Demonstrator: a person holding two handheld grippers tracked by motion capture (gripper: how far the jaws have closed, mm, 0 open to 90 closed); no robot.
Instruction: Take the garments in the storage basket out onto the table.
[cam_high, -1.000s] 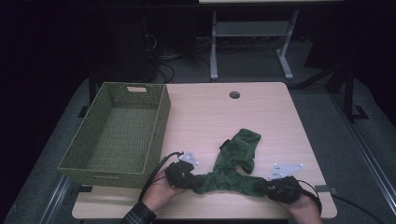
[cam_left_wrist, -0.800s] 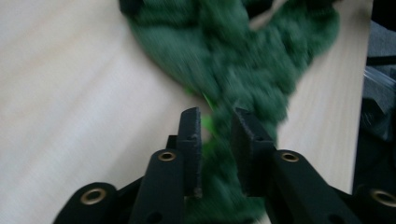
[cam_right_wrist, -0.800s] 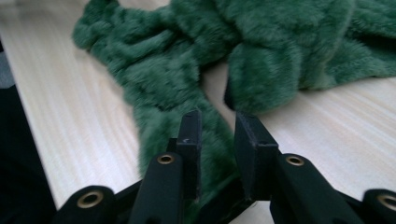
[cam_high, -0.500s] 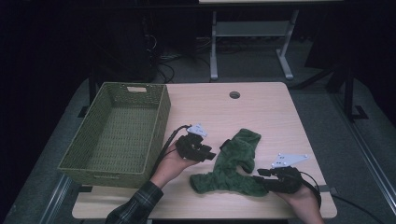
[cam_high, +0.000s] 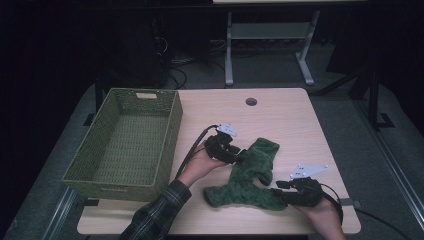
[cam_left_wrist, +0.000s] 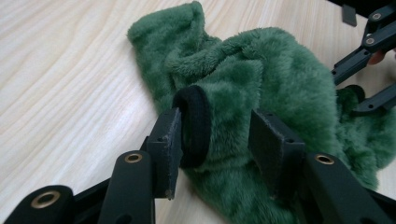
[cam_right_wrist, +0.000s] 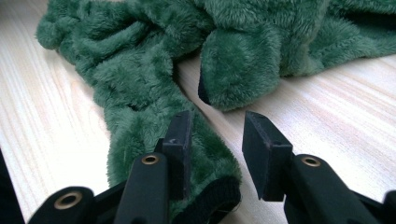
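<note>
High view: green fleece garment (cam_high: 250, 175) between hand-held grippers

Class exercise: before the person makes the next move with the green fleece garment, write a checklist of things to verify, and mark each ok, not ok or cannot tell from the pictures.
1. Left tongs straddle a black-trimmed cuff of the green fleece garment, jaws having just been opening: ok.
2. Left pads pressing the cuff: not ok, a gap shows on one side.
3. Right tongs open over the other cuff, having just been opening: ok.
4. Garment lies wholly on the table: ok.
5. Green basket stands beside the garment, with nothing seen in it: ok.
6. Garment folded neatly: not ok, it lies bunched.
</note>
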